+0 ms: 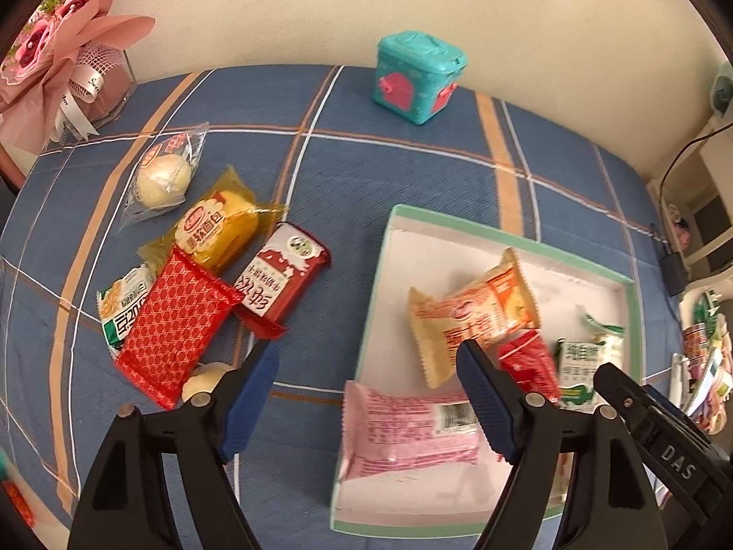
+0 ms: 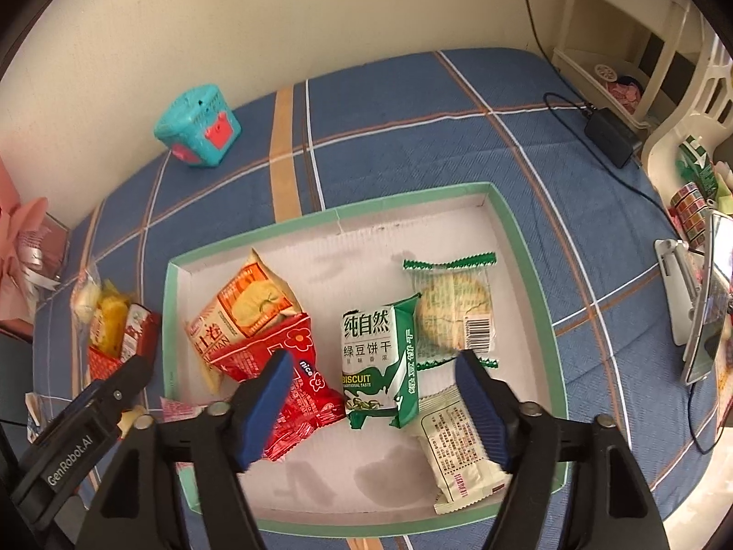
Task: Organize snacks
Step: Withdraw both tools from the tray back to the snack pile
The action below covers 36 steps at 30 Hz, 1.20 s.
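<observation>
A white tray with a green rim (image 1: 513, 236) (image 2: 527, 247) lies on the blue plaid cloth. It holds an orange packet (image 1: 476, 309) (image 2: 247, 302), a red packet (image 2: 284, 366), a green biscuit packet (image 2: 380, 366), a clear cookie packet (image 2: 453, 307), a cream packet (image 2: 458, 449) and a pink packet (image 1: 412, 431). Left of the tray lie loose snacks: a red patterned packet (image 1: 176, 325), a red-white packet (image 1: 279, 279), a yellow cake packet (image 1: 215, 229), a bun packet (image 1: 162, 178). My left gripper (image 1: 366, 394) is open above the tray's left edge. My right gripper (image 2: 373, 394) is open over the tray, empty.
A teal toy box (image 1: 419, 78) (image 2: 197, 130) stands at the back by the wall. A pink bouquet (image 1: 50, 50) is at the back left. A black charger with cable (image 2: 609, 130) and cream shelves (image 2: 641, 59) are at the right.
</observation>
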Each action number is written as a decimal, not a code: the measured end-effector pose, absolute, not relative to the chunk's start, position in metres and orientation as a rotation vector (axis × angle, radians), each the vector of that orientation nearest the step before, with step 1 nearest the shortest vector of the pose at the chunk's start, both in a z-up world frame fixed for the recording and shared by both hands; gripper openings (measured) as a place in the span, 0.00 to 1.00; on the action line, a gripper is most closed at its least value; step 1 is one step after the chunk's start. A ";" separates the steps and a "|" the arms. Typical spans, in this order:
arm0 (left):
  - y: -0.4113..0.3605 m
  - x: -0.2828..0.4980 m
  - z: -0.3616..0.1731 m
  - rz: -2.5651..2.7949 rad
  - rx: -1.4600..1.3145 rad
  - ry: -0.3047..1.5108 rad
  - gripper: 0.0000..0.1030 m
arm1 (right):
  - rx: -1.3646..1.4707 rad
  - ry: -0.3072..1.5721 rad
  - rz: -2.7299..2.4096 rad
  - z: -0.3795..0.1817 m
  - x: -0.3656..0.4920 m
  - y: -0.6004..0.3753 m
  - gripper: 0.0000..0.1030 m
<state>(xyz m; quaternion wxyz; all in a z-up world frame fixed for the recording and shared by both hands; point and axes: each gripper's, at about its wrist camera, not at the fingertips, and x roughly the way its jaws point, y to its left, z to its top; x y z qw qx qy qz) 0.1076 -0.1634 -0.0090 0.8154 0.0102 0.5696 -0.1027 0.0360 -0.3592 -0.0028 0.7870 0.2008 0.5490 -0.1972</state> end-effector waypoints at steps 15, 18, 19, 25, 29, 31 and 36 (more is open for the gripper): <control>-0.158 0.106 0.005 -0.233 0.041 1.078 0.94 | 0.370 1.167 -0.372 0.002 0.043 -0.345 1.00; -0.155 0.106 0.010 -0.237 0.031 1.051 0.94 | 0.352 1.159 -0.372 0.005 0.044 -0.341 1.00; -0.153 0.105 0.012 -0.242 0.024 1.043 0.94 | 0.347 1.156 -0.372 0.007 0.044 -0.339 1.00; -0.146 0.097 0.026 -0.236 0.018 0.970 0.94 | 0.374 1.094 -0.341 0.020 0.039 -0.333 1.00; -0.139 0.093 0.034 -0.213 -0.001 0.950 0.94 | 0.413 1.071 -0.292 0.022 0.038 -0.327 1.00; -0.135 0.092 0.036 -0.206 -0.004 0.945 0.94 | 0.419 1.064 -0.284 0.022 0.037 -0.323 1.00; -0.124 0.087 0.040 -0.189 0.003 0.931 0.94 | 0.408 1.047 -0.292 0.024 0.033 -0.312 1.00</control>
